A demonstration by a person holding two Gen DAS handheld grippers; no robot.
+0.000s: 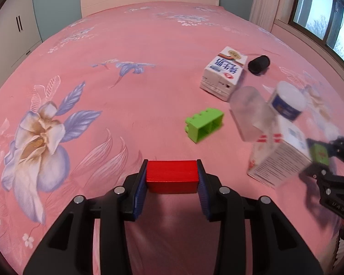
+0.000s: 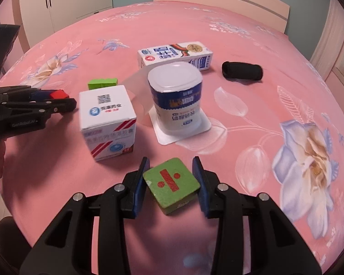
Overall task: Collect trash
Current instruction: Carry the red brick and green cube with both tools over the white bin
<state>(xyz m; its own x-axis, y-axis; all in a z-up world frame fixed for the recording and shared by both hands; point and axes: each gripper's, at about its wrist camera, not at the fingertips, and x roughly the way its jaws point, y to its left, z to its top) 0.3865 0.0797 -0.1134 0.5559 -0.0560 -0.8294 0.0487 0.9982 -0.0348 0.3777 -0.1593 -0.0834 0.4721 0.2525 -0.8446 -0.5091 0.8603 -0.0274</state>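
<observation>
**Two grippers, two blocks**

The left gripper (image 1: pixel 172 178) pinches a red block (image 1: pixel 172 176). The right gripper (image 2: pixel 170 181) pinches a green block (image 2: pixel 171 182). Just past it on the bed (image 2: pixel 252 52) stand a box (image 2: pixel 107 119) and a cup (image 2: pixel 177 100).

Both tools look alike. The left gripper (image 1: pixel 172 178) is a matte black plastic frame of angled, slotted struts, a round silver screw head capping each pivot behind the fingers. Ribbed blue pads (image 1: pixel 140 190) line the fingers' inner faces. The right gripper (image 2: pixel 170 181) matches it. White "GenRobot.AI" lettering (image 2: pixel 25 123) marks the left one's side.
</observation>
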